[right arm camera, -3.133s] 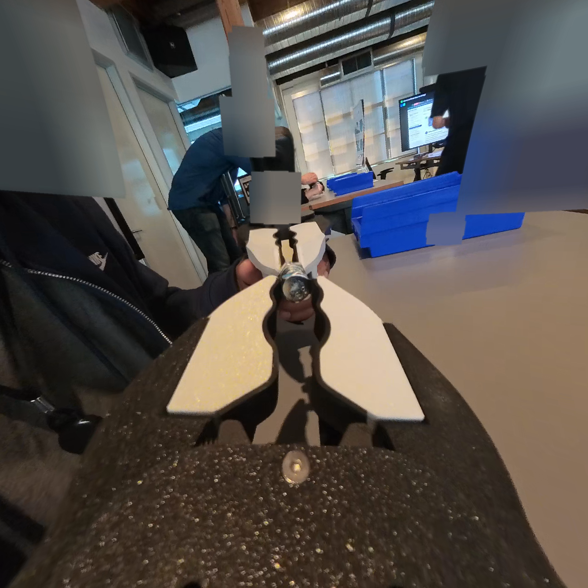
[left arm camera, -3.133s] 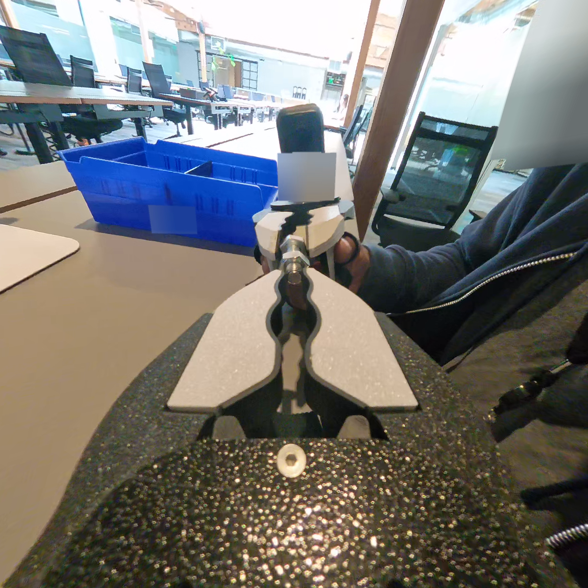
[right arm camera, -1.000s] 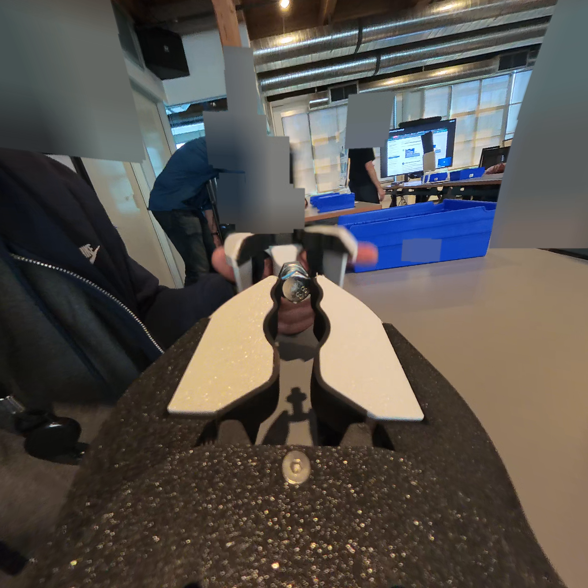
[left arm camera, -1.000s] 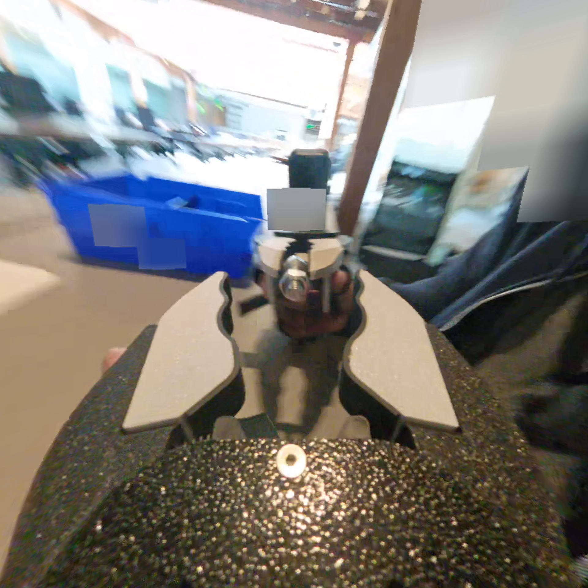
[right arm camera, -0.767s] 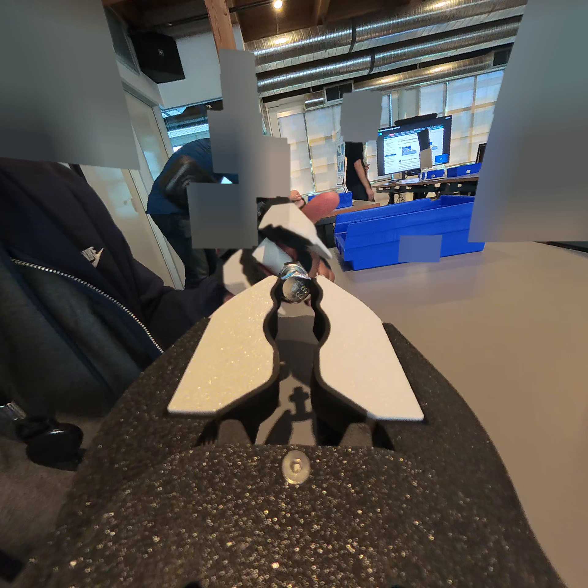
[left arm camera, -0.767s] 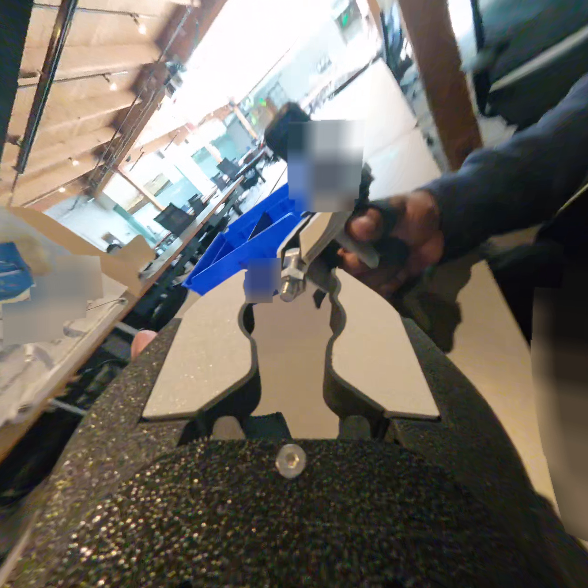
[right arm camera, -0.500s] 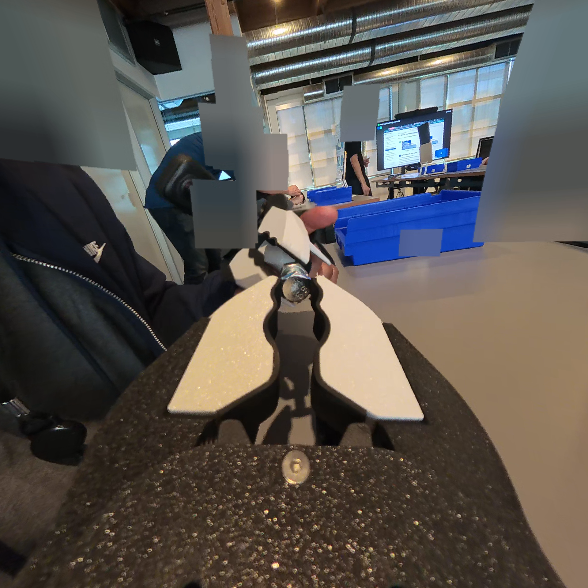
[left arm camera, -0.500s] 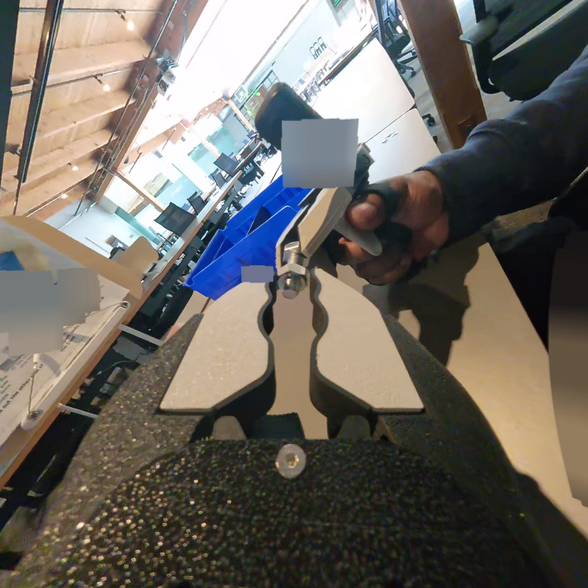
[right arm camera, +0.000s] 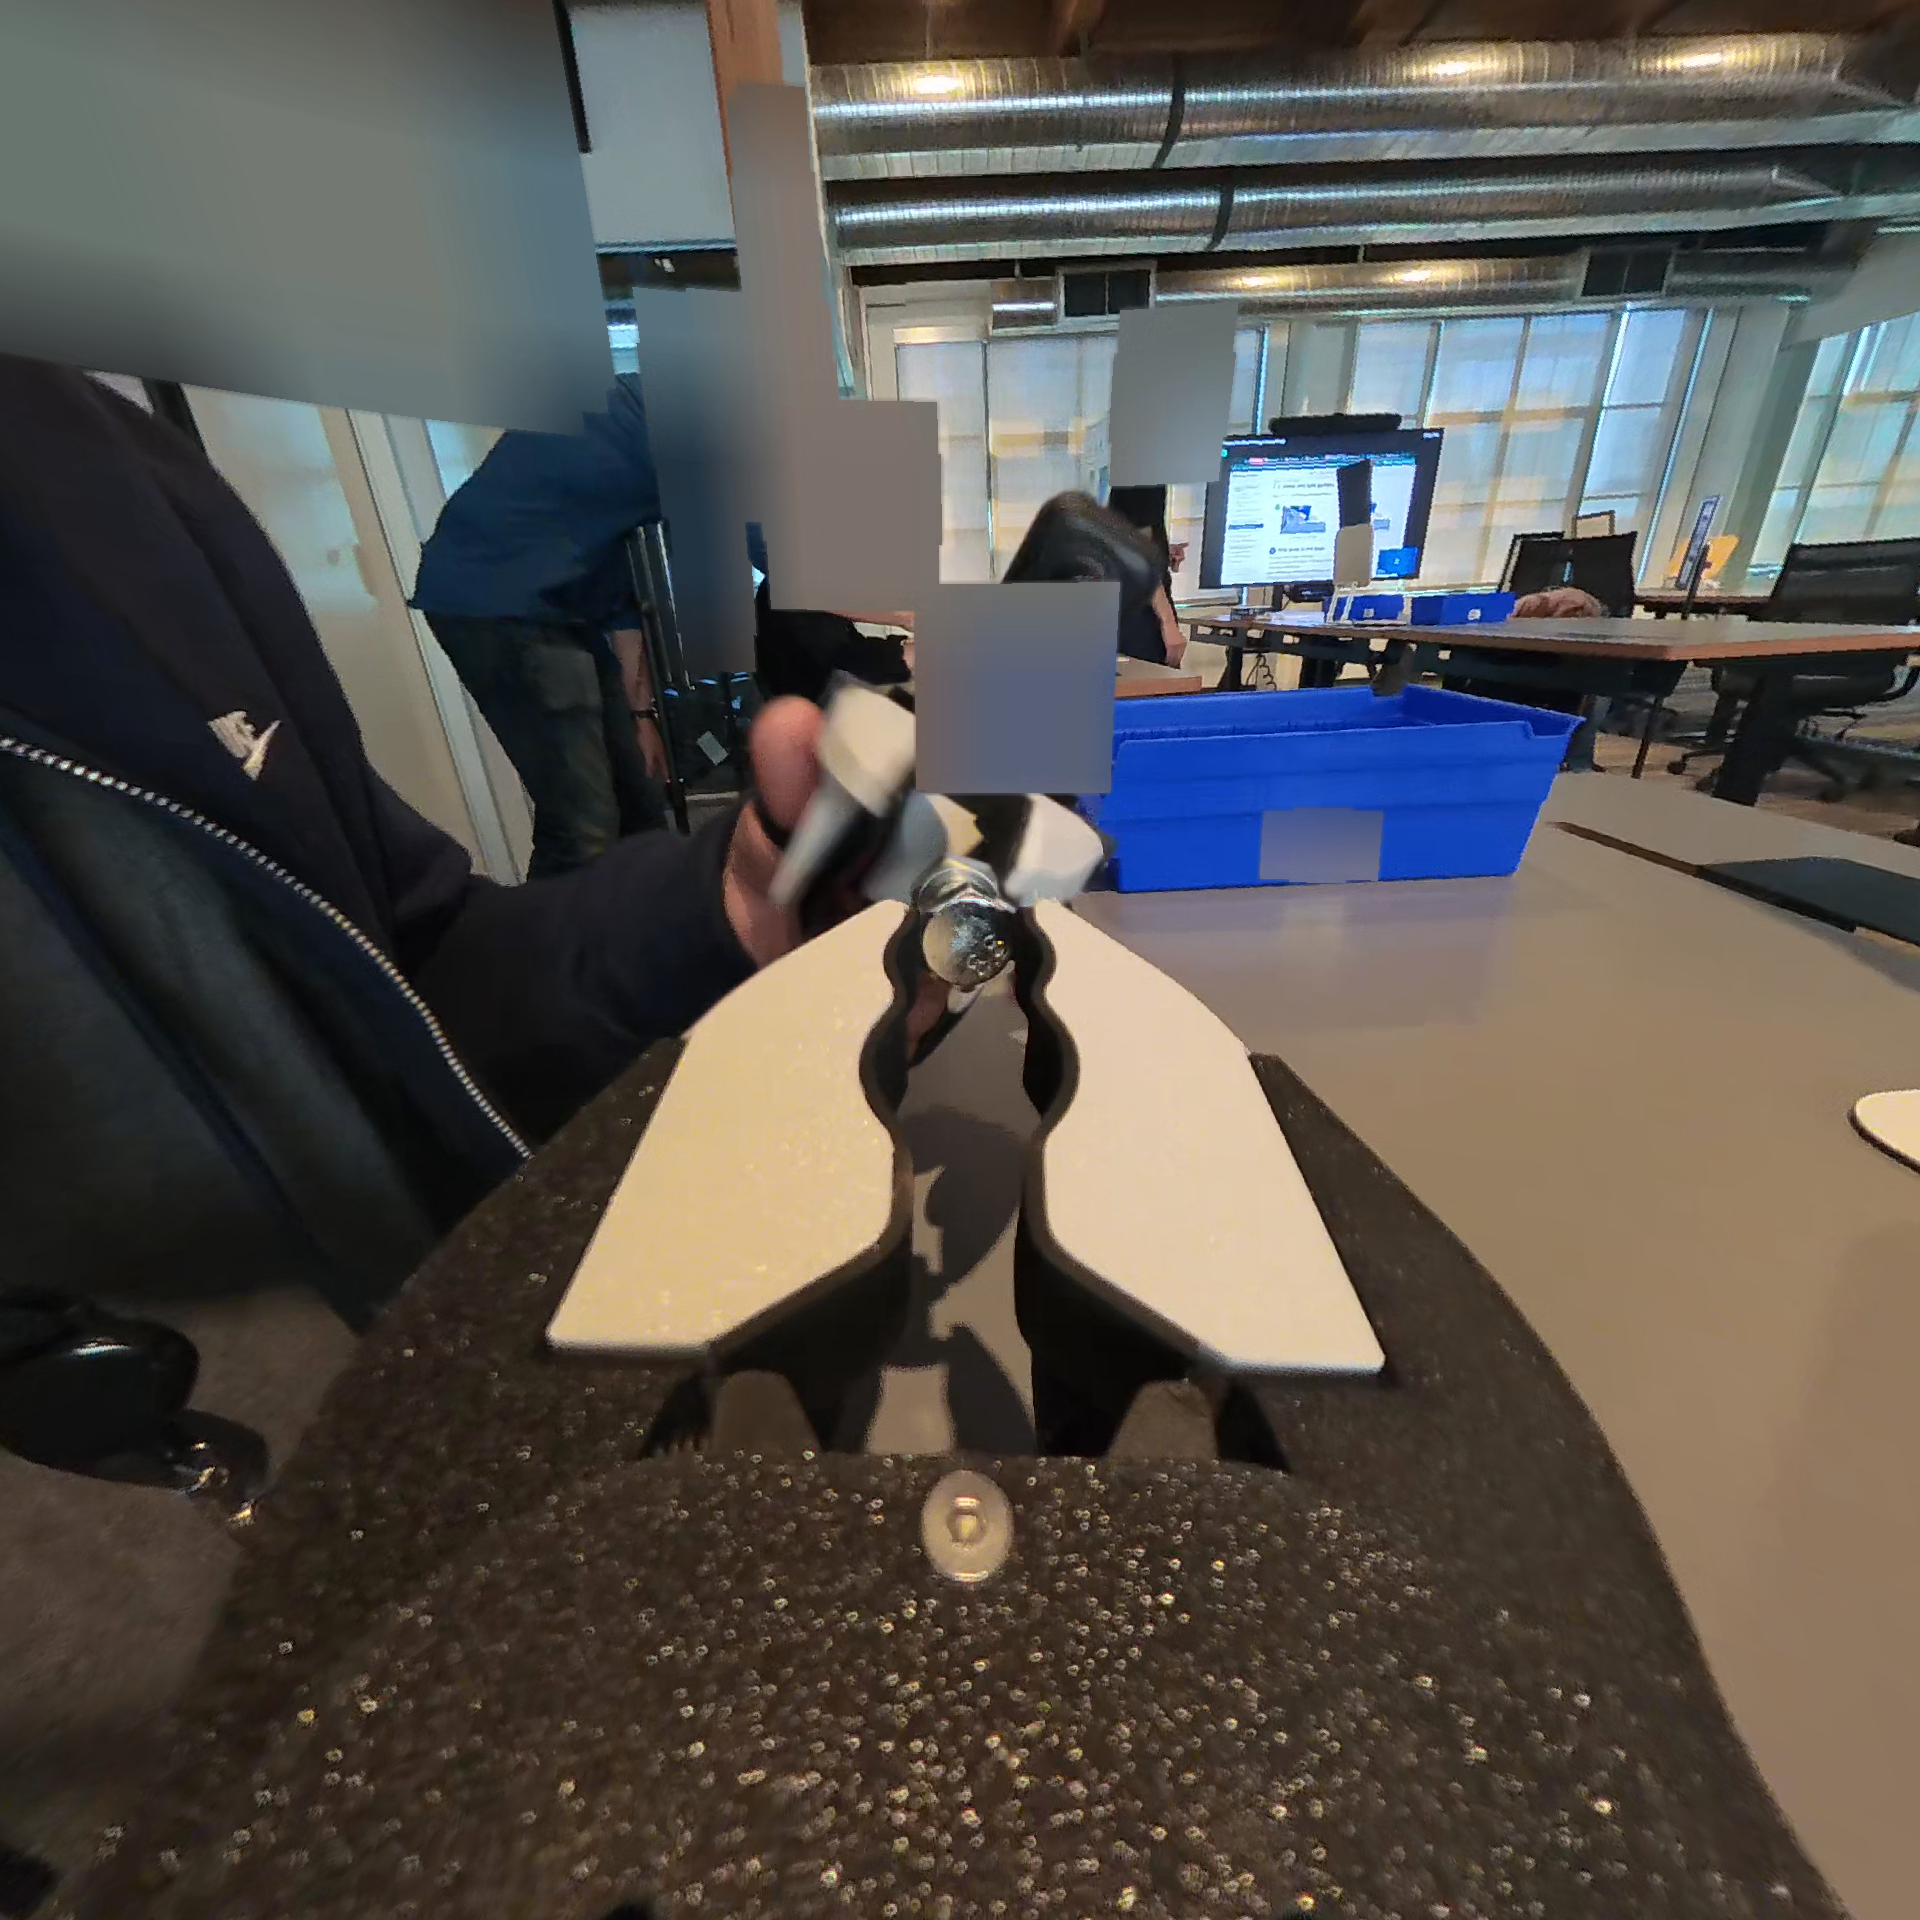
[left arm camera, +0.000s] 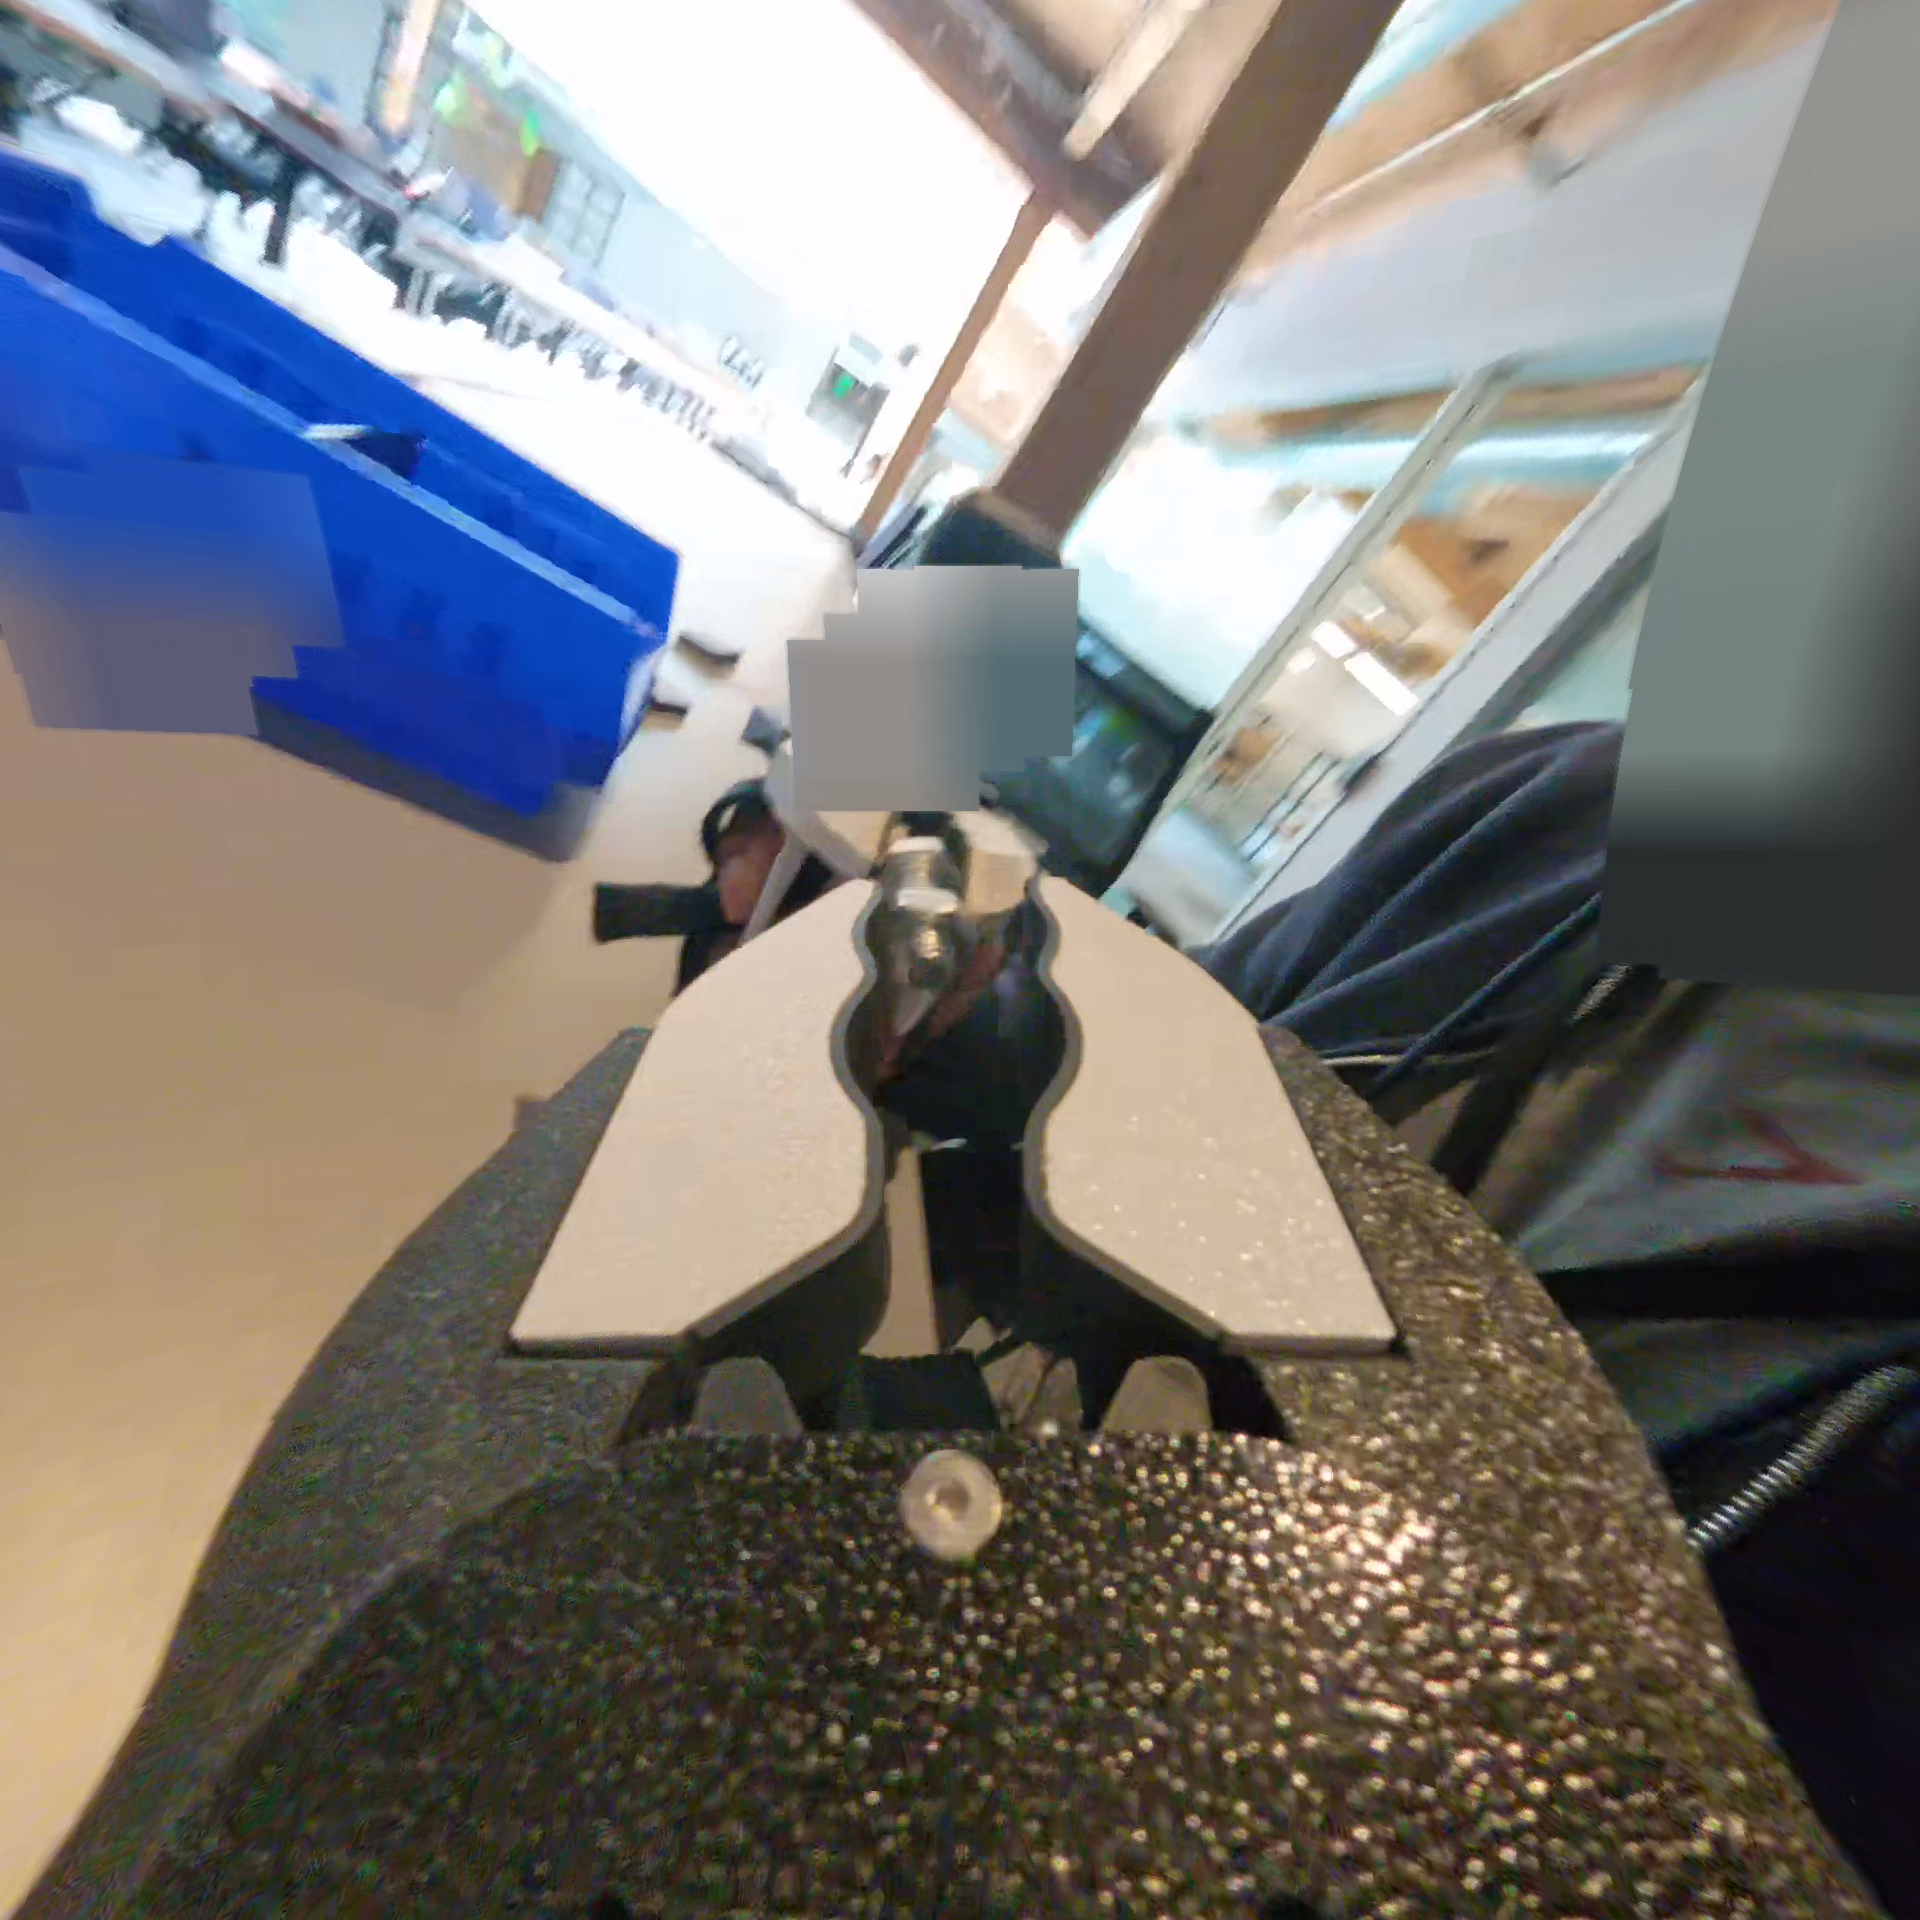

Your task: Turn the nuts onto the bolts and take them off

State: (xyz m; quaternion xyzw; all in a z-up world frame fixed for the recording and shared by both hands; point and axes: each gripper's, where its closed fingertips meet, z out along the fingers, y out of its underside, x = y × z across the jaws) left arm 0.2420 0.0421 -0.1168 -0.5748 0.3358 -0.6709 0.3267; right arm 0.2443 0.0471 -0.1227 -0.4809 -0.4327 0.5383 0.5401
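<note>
Bolt [right arm camera: 966, 940] and nut [left arm camera: 920, 899] look like small, hard, slick steel. Right gripper [right arm camera: 966, 925] pinches the bolt's head; left gripper [left arm camera: 940, 914] clamps the nut's flats, the best hold.

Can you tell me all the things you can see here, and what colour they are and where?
bolt: one, shiny silver, held up in the air between the two grippers
nut: one, silver, on the bolt
bin: one, blue, on the table behind the grippers
table: one, grey, under everything
screen: one, lit, far back by the windows
people: two, standing far back
right gripper: grey fingers, shut on the bolt's head
left gripper: grey fingers, around the nut end; grip blurred
</note>
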